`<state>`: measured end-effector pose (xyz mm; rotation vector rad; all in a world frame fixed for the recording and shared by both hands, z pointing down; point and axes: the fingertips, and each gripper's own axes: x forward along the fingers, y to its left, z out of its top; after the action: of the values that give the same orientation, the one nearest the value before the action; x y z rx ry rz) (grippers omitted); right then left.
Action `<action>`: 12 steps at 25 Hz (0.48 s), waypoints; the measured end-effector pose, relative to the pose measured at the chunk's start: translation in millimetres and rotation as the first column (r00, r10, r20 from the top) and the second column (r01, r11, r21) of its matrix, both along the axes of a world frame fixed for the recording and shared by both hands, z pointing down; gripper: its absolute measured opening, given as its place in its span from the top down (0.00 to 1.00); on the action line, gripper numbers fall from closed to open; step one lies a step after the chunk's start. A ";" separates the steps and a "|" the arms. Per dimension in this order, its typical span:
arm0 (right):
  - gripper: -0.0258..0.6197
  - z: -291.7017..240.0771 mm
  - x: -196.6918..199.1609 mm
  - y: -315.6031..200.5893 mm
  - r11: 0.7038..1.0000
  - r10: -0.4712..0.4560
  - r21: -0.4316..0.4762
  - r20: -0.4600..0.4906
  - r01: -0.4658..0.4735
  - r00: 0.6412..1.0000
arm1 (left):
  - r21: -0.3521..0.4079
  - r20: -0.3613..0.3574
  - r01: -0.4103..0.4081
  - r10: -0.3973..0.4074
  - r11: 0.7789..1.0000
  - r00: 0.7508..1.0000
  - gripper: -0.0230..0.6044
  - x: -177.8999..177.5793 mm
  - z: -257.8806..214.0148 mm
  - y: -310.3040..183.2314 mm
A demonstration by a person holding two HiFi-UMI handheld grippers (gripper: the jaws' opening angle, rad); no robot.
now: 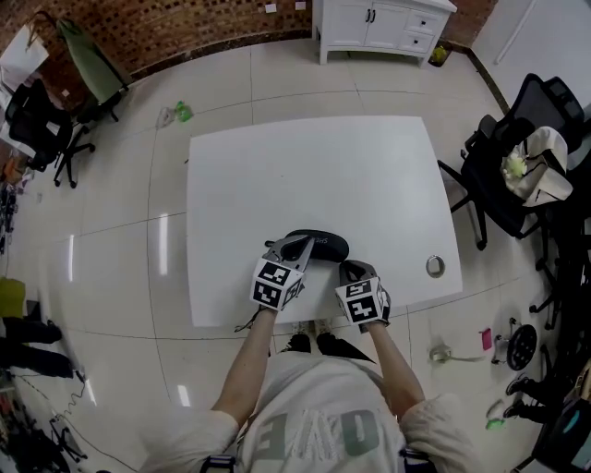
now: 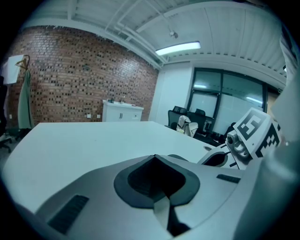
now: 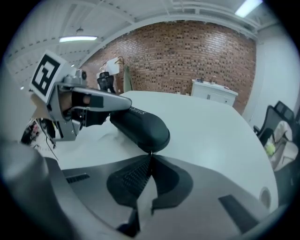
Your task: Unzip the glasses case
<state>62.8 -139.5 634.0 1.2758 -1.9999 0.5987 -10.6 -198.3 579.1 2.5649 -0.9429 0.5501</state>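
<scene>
A black glasses case lies near the front edge of the white table. In the right gripper view the case runs away to the left, its near end right at my jaw tips. My right gripper is shut, with a tiny metal zipper pull pinched at the tips against that end. My left gripper lies over the case's left end, one of its fingers resting along the top. In the left gripper view the left gripper is shut with nothing between its pads, and the case is almost wholly hidden.
A small round metal ring sits on the table near its right front corner. A black office chair with a bag stands to the right of the table. A white cabinet is at the back wall. The table's front edge runs just under both grippers.
</scene>
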 end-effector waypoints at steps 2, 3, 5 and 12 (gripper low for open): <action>0.96 -1.7 -7.3 6.7 0.998 -0.058 0.007 -0.031 0.058 0.998 | 0.007 0.040 0.017 -0.018 1.000 0.999 0.96 -1.7 -6.1 0.9; 0.96 -2.4 -12.0 11.2 0.997 -0.079 0.009 -0.033 0.079 0.996 | 0.015 0.044 0.030 -0.030 0.999 0.999 0.96 -0.2 -12.1 1.8; 0.96 -4.3 -23.9 23.1 0.992 -0.127 0.014 -0.026 0.127 0.992 | 0.028 0.028 0.035 -0.035 0.999 0.999 0.96 12.1 -24.0 5.7; 0.96 0.6 -54.4 60.6 0.972 -0.235 0.001 0.010 0.235 0.972 | -0.012 0.155 -0.067 0.068 0.998 0.986 0.96 46.9 3.5 36.8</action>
<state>8.3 -78.8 634.6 1.0172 -2.1197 0.4909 36.3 -161.4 582.6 2.5859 -0.9050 0.7800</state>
